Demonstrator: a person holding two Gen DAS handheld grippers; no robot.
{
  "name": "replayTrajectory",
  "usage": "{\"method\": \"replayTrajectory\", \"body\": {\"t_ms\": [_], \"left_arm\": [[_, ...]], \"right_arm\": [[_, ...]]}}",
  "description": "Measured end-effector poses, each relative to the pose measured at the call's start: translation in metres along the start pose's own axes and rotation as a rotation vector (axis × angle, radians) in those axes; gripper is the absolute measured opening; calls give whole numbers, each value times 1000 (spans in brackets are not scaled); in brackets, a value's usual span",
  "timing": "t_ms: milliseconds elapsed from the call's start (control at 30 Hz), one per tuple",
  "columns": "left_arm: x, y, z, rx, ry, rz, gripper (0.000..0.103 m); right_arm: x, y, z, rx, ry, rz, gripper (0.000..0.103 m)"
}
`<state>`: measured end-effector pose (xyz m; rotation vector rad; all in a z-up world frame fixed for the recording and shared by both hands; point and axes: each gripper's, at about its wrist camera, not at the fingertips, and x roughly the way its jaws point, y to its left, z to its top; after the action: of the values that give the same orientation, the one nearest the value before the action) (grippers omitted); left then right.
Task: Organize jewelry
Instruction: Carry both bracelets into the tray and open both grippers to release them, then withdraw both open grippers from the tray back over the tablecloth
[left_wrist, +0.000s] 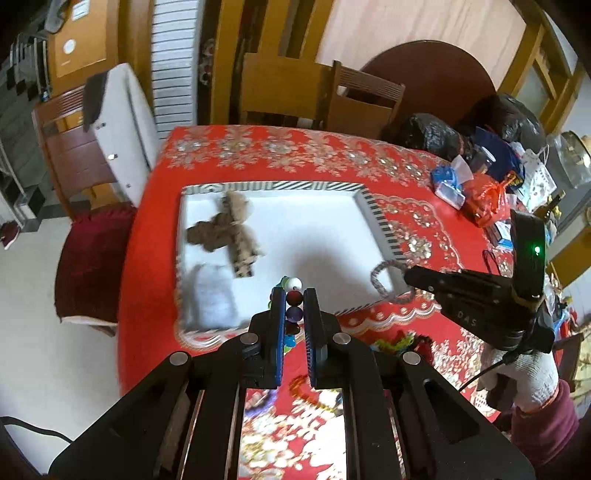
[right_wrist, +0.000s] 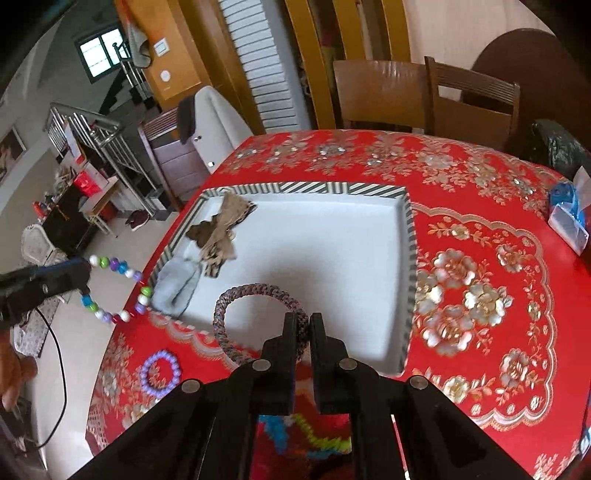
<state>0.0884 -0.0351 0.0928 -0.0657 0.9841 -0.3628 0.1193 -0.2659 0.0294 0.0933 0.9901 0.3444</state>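
Note:
My left gripper (left_wrist: 294, 295) is shut on a multicoloured bead bracelet (left_wrist: 293, 306), held above the near edge of the white tray (left_wrist: 380, 221); the bracelet also shows hanging from it in the right wrist view (right_wrist: 118, 291). My right gripper (right_wrist: 303, 321) is shut on a grey braided bracelet (right_wrist: 255, 295) above the tray's near side; it also shows in the left wrist view (left_wrist: 388, 277). The tray (right_wrist: 410, 240) has a striped rim and holds brown fabric hair ties (right_wrist: 218, 229) and a grey-white fabric piece (right_wrist: 177, 284) at its left.
A red patterned tablecloth (right_wrist: 480, 258) covers the table. A purple bead bracelet (right_wrist: 160, 373) and green and blue coiled bands (right_wrist: 317, 439) lie near the front edge. Bags and clutter (left_wrist: 480, 192) sit at the right. Wooden chairs (right_wrist: 424, 96) stand behind.

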Motion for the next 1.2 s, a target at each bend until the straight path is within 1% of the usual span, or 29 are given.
{"method": "replayTrajectory", "body": {"t_ms": [167,267,367,500,633,733,800,900,967,1033,1100,1167,1200], "left_arm": [[39,-18,13,1,49,-30,8],[65,-19,18,-22,68,-34,8],[91,-4,17,-75,105,-16,8],[121,28,8,-168,165,31,8],[132,48,-3,-217,191,67,8],[138,56,-9,-224,204,107,8],[140,59,-10,-228,204,114,8],[140,58,-8,-222,195,132,8],[139,57,-7,-223,196,126,10],[136,54,-6,-216,191,128,18],[131,51,-5,-205,182,127,33],[126,48,-5,-201,171,122,38],[124,46,-5,-198,167,123,39]], "right_arm": [[27,-13,17,7,37,-20,6],[48,-19,30,3,65,-12,6],[76,-17,44,-20,101,-3,6],[115,-8,60,-54,149,6,6],[154,5,75,-82,192,9,6],[172,14,82,-101,204,11,6],[178,20,87,-116,190,5,6],[181,19,93,-75,204,63,7],[176,18,93,-67,202,66,7],[164,13,88,-36,184,92,8],[151,9,82,-17,173,99,14],[135,4,75,-12,156,85,17],[127,1,72,-2,147,90,20]]}}
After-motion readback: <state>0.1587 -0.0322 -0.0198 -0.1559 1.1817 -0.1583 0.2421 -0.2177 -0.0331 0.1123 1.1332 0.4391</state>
